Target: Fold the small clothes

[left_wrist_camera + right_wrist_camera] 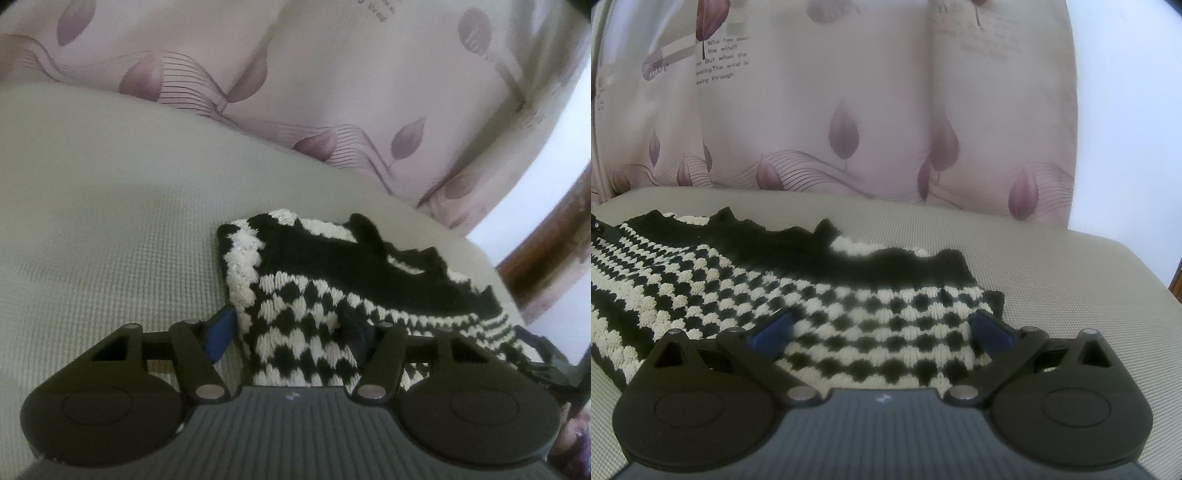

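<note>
A small black-and-white checkered knitted garment [314, 295] lies on a beige textured cushion [110, 221]. My left gripper [291, 332] is open, its blue-padded fingers [221, 332] straddling the garment's near left edge; the right finger is hidden by the knit. In the right wrist view the same garment [849, 314] spreads flat, black scalloped trim at the far edge. My right gripper [882, 332] is open, low over the garment's near right corner, blue pads [772, 332] resting on or just above the knit.
A pale curtain with purple leaf print [849, 110] hangs behind the cushion [1071, 277]. A dark wooden frame [554, 258] shows at the right in the left wrist view. The cushion's right edge drops off near the garment.
</note>
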The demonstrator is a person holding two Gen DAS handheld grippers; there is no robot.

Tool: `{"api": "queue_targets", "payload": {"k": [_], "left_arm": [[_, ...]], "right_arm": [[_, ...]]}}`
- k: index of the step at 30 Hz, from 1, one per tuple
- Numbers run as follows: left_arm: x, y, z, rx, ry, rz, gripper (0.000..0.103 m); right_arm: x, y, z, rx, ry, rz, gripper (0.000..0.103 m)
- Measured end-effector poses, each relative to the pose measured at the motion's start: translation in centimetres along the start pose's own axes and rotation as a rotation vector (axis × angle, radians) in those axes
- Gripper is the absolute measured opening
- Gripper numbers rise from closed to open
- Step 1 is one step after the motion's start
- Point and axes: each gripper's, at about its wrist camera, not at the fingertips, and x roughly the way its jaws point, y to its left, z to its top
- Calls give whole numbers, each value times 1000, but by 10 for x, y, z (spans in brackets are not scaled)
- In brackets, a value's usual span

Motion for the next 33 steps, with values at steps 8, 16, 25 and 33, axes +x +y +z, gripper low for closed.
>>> {"api": "queue_targets", "payload": {"k": [8, 16, 25, 33], "left_arm": [[5, 22, -13, -80, -55, -98, 22], [0, 0, -12, -69, -83, -14, 19], [-16, -77, 8, -30, -76, 87, 16], [-9, -162, -8, -23, -49, -53, 16]], "right_arm": [[-3, -1, 0, 6, -16, -10, 103], [-4, 0, 0, 5, -19, -17, 103], [-7, -4, -1, 32, -41, -9, 103], [-12, -12, -1, 75, -76, -1, 103]]}}
